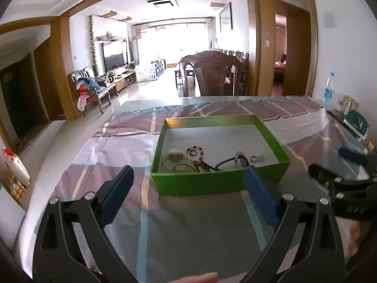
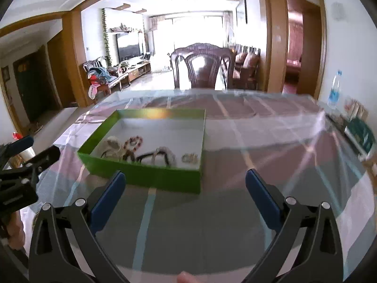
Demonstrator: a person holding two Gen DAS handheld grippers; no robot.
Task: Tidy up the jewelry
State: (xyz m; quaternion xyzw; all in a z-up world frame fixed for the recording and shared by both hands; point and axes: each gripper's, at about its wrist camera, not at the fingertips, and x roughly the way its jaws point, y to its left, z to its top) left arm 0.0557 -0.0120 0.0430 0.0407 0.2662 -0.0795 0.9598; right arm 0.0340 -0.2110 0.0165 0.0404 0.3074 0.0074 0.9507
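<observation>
Left wrist view shows the left gripper [image 1: 188,188] with its blue pads spread wide and nothing between them, hanging over the cloth-covered table [image 1: 113,141] just short of the green box [image 1: 219,181]. The right gripper [image 2: 186,193] is likewise spread apart and empty, near the same box. All the jewelry [image 1: 205,159] lies bunched along the box's near wall: a beaded ring of red and white, clear bangles, a dark cord and a small metal piece toward the right. These pieces look light, small and partly tangled, so a pull on one would probably drag its neighbours. The cord seems limp, the bangles stiff and likely slippery. Pinching a bangle across its rim, or the cord at a free loop, seems the safest hold.
</observation>
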